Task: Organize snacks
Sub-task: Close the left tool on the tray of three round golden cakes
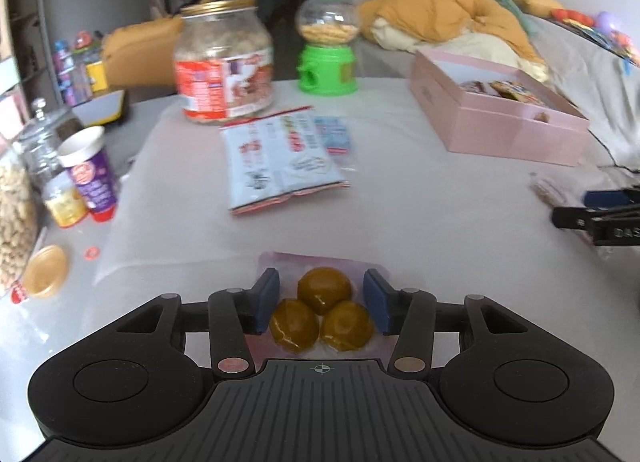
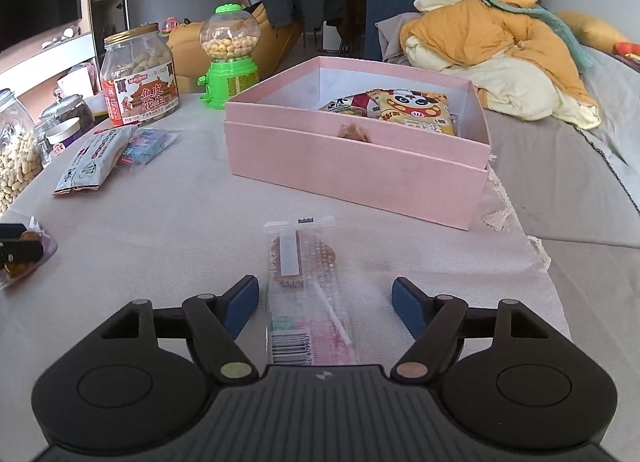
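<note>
both grippers angled down over the table, left gripper (image 1: pixel 322 300) jaws partway apart, right gripper (image 2: pixel 325 304) spread wider (neither pad's pressing on anything)

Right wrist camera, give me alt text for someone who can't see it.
An open right gripper straddles a clear-wrapped lollipop lying on a cloth-covered table, its pads clear of the wrapper. Behind sits an open pink box holding snack packets; to the left are a peanut jar and a green candy dispenser.

Both claw-mounted fisheyes look low and close across the table (image 1: pixel 440 197), sharing the pink box (image 2: pixel 360 177).
</note>
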{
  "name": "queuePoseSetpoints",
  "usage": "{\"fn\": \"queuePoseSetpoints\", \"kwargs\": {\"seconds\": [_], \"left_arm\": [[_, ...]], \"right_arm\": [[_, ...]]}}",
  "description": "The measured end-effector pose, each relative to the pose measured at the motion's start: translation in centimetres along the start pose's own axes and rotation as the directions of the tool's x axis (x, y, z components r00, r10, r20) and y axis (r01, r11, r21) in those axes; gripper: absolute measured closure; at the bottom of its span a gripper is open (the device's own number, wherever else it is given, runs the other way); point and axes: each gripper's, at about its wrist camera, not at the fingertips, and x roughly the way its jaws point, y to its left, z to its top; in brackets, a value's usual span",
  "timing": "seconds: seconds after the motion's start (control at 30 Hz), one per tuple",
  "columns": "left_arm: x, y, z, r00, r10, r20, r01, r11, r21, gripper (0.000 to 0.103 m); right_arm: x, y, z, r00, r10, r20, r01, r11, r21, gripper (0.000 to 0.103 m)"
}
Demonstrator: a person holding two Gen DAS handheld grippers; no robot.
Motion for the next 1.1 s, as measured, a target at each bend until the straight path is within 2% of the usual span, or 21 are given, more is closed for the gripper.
{"fn": "queuePoseSetpoints", "kwargs": {"seconds": [0.2, 0.3, 0.4, 0.43, 0.53, 0.67, 0.7, 0.8, 0.83, 1.0, 1.1], "left_arm": [[0.8, -3.7, 0.6, 0.995, -0.097, 0.001, 0.097, 0.995, 0.037, 0.053], [1.2, -5.9, 0.7, 0.981, -0.192, 0.011, 0.191, 0.98, 0.061, 0.059], [1.7, -7.9, 0.8, 0.974, -0.226, 0.025, 0.223, 0.97, 0.093, 0.066], [1.7, -8.4, 0.8, 0.974, -0.224, 0.03, 0.22, 0.97, 0.102, 0.069], [1.8, -9.1, 0.7, 0.978, -0.203, 0.047, 0.196, 0.973, 0.119, 0.069], [2.0, -9.1, 0.6, 0.988, -0.13, 0.08, 0.12, 0.986, 0.115, 0.069], [2.1, -9.0, 0.6, 0.988, -0.127, 0.086, 0.118, 0.988, 0.103, 0.069], [2.1, -8.4, 0.6, 0.986, -0.142, 0.088, 0.135, 0.987, 0.089, 0.069], [2.0, -8.3, 0.6, 0.986, -0.143, 0.09, 0.135, 0.987, 0.089, 0.068], [1.9, -9.0, 0.3, 0.987, -0.124, 0.104, 0.11, 0.986, 0.127, 0.068], [1.8, -9.5, 0.2, 0.988, -0.11, 0.109, 0.091, 0.982, 0.165, 0.068]], "right_arm": [[0.0, 0.0, 0.0, 1.0, 0.0, 0.0, 0.0, 1.0, 0.0, 0.029], [0.0, 0.0, 0.0, 1.0, 0.001, 0.0, -0.001, 1.0, 0.0, 0.029], [0.0, -0.1, 0.0, 1.0, 0.002, 0.0, -0.002, 1.0, 0.001, 0.029], [0.0, -0.1, 0.0, 1.0, 0.003, 0.0, -0.003, 1.0, 0.002, 0.029], [0.0, 0.0, 0.0, 1.0, 0.002, 0.001, -0.002, 1.0, 0.003, 0.029], [0.0, -0.1, 0.0, 1.0, 0.005, 0.001, -0.005, 1.0, 0.008, 0.029], [0.0, -0.1, 0.0, 1.0, 0.001, 0.0, -0.001, 1.0, 0.011, 0.033], [-0.6, 0.1, -0.2, 1.0, -0.016, 0.001, 0.016, 1.0, 0.015, 0.056], [-1.0, 0.3, -0.2, 1.0, -0.008, -0.005, 0.009, 1.0, 0.017, 0.06], [-2.0, 1.3, -0.3, 0.998, 0.048, -0.04, -0.048, 0.999, -0.009, 0.064], [-2.5, 1.7, 0.1, 0.998, 0.047, -0.044, -0.048, 0.999, -0.016, 0.065]]}}
